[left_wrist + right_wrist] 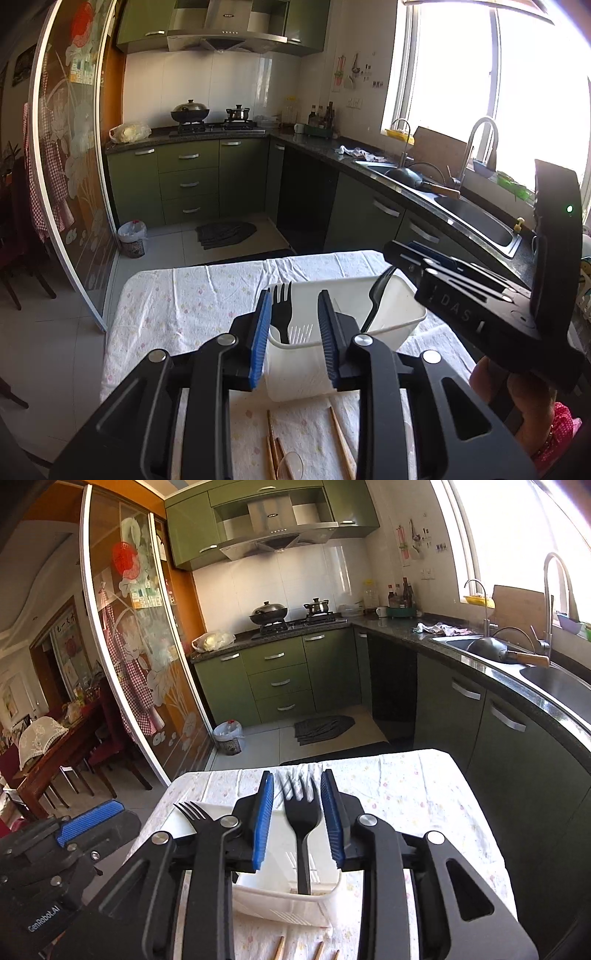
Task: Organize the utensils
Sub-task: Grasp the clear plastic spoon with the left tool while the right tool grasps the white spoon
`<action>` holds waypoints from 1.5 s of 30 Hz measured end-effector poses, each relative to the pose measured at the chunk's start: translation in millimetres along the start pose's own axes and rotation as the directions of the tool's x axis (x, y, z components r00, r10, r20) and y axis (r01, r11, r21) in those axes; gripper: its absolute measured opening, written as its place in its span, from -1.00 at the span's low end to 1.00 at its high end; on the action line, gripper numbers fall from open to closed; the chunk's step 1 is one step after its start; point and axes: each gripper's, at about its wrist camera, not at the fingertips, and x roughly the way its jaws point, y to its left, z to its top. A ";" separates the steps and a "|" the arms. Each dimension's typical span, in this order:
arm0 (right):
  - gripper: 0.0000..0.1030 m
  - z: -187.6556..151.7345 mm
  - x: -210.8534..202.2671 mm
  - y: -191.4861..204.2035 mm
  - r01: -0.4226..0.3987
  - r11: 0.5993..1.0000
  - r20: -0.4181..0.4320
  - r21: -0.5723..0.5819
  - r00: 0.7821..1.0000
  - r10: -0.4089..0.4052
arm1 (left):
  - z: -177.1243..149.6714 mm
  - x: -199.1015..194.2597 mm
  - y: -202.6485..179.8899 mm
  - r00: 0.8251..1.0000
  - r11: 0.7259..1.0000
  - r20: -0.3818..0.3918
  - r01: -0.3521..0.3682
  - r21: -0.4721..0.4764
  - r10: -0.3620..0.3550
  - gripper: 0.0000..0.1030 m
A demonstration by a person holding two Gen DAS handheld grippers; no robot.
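A white plastic utensil basket (pixel 391 314) stands on the table. A black fork (pixel 283 306) stands upright in its left end; in the right wrist view that fork (pixel 194 814) shows at left. A second black fork (pixel 302 819) stands in the basket's right end, between my right gripper's (pixel 297 808) open blue pads, not touched. In the left wrist view its dark handle side (pixel 376 295) leans on the basket's right wall below the right gripper (pixel 424 258). My left gripper (pixel 293 325) is open over the basket's near end. Wooden chopsticks (pixel 341 439) lie on the cloth in front.
The table has a white flowered cloth (pixel 192 295). A clear spoon-like piece (pixel 291 467) lies among the chopsticks. Chopstick tips (pixel 279 947) show at the bottom of the right wrist view. Kitchen counter and sink (pixel 476 221) run along the right.
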 end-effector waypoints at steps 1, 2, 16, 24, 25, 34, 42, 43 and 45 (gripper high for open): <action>-0.47 -0.6 -6.2 -0.7 -0.004 1.000 0.004 0.006 1.000 0.004 | -2.6 1.7 -0.6 0.999 1.000 -0.035 -0.003 0.002 0.003 -0.50; -0.47 -1.3 -13.0 -1.7 -0.010 1.000 0.005 0.014 1.000 0.010 | -6.4 3.6 -1.8 0.997 1.000 -0.078 -0.001 0.004 0.001 -0.48; -0.45 -46.4 -85.4 -52.0 -0.004 0.998 -0.162 0.066 0.987 0.014 | -116.0 43.8 -7.1 0.723 0.998 -0.690 0.009 0.060 0.035 -0.54; -0.43 -73.7 -90.6 -58.0 -0.009 0.998 -0.265 0.061 0.964 0.025 | -133.3 58.5 -1.1 0.660 0.994 -0.746 -0.011 0.105 0.086 -0.54; -0.43 -75.4 -91.1 -56.2 -0.008 0.998 -0.270 0.057 0.963 0.024 | -135.6 59.1 -2.8 0.655 0.994 -0.751 -0.005 0.113 0.088 -0.54; -0.31 -87.8 -79.8 -47.2 -0.024 0.998 -0.425 0.050 0.904 0.043 | -153.6 66.1 -5.9 0.623 0.991 -0.776 0.014 0.137 0.098 -0.64; -0.04 -108.8 -66.1 -42.4 -0.030 0.994 -0.592 0.108 0.801 0.088 | -159.1 67.2 -8.8 0.618 0.989 -0.780 0.022 0.145 0.100 -0.83; -0.02 -111.4 -63.6 -41.5 -0.029 0.993 -0.615 0.113 0.783 0.093 | -156.4 71.9 -6.5 0.616 0.989 -0.781 0.024 0.143 0.098 -0.83; 0.09 -116.7 -57.9 -37.9 -0.029 0.993 -0.665 0.117 0.740 0.100 | -154.9 71.2 -5.8 0.616 0.989 -0.782 0.034 0.147 0.095 -0.83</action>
